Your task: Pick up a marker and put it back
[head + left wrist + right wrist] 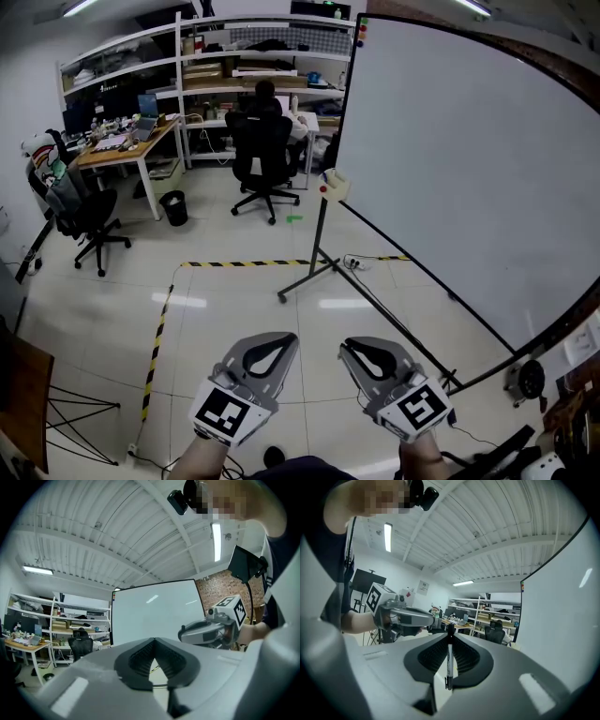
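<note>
A slim white marker (449,663) with a black cap stands upright between the black pads of my right gripper (450,632), which is shut on it. In the head view that gripper (349,345) is low at the centre right, and the marker is hidden there. Beside it, my left gripper (281,339) has its jaws closed together with nothing between them; its own view shows the tips (153,639) meeting. Both point toward the big whiteboard (469,159) on the right. A small holder (334,184) is fixed at the board's near left edge.
The whiteboard's metal stand (314,272) has legs spread over the tiled floor ahead. Yellow-black tape (246,263) marks the floor. A person sits on a black office chair (262,155) by the shelves (225,75). A desk (122,145) and another chair (89,216) are at the left.
</note>
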Demonstrator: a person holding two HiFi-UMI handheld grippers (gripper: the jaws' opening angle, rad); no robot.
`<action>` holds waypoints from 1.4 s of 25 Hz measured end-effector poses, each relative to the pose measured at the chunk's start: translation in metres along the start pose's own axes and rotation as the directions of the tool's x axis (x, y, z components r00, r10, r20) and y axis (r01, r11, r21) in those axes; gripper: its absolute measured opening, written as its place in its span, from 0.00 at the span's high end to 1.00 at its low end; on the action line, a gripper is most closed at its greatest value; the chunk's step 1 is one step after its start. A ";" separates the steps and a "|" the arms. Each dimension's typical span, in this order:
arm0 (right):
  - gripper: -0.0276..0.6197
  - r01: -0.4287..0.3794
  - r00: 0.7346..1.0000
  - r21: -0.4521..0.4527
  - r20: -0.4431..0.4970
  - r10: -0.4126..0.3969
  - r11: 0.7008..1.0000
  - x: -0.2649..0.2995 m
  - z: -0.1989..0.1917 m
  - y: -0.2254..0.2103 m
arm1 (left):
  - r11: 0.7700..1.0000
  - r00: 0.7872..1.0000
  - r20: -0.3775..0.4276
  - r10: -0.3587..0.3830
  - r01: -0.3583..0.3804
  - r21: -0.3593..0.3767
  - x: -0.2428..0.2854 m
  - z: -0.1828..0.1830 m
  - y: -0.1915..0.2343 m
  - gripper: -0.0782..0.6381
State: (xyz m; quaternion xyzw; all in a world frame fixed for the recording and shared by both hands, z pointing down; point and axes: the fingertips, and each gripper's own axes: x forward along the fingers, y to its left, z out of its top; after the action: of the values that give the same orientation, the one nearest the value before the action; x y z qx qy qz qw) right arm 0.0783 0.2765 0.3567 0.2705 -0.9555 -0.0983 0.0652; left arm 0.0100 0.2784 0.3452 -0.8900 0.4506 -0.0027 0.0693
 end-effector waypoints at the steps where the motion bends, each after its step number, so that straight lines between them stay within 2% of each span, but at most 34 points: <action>1: 0.91 0.006 1.000 0.002 -0.006 -0.006 1.000 0.001 0.000 0.001 | 1.000 1.000 0.002 -0.004 0.004 0.001 -0.002 0.000 0.001 0.89; 6: 0.91 0.027 1.000 -0.009 -0.010 -0.027 1.000 0.006 0.006 0.008 | 1.000 1.000 0.021 -0.023 0.023 0.001 -0.011 0.003 0.007 0.89; 12: 0.91 0.055 0.998 -0.035 0.027 -0.054 0.998 0.016 0.021 0.015 | 0.998 0.998 0.043 -0.053 0.052 0.029 -0.019 0.010 0.019 0.89; 19: 0.91 0.066 0.998 -0.015 0.003 -0.066 0.998 0.036 0.017 0.009 | 0.998 0.998 0.046 -0.052 0.050 0.034 -0.019 0.011 0.041 0.89; 27: 0.91 0.049 0.999 0.032 0.020 -0.049 0.998 0.082 -0.010 -0.042 | 0.998 0.999 0.003 -0.034 0.033 0.053 0.022 -0.015 0.084 0.89; 35: 0.91 0.014 1.000 0.076 0.012 -0.014 0.997 0.140 -0.046 -0.128 | 0.998 0.999 -0.036 -0.019 0.021 0.052 0.112 -0.041 0.144 0.89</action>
State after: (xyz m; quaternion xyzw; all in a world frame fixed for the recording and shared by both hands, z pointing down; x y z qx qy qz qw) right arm 0.0326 0.0886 0.3827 0.2788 -0.9570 -0.0639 0.0483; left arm -0.0412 0.0993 0.3607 -0.8923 0.4424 -0.0308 0.0846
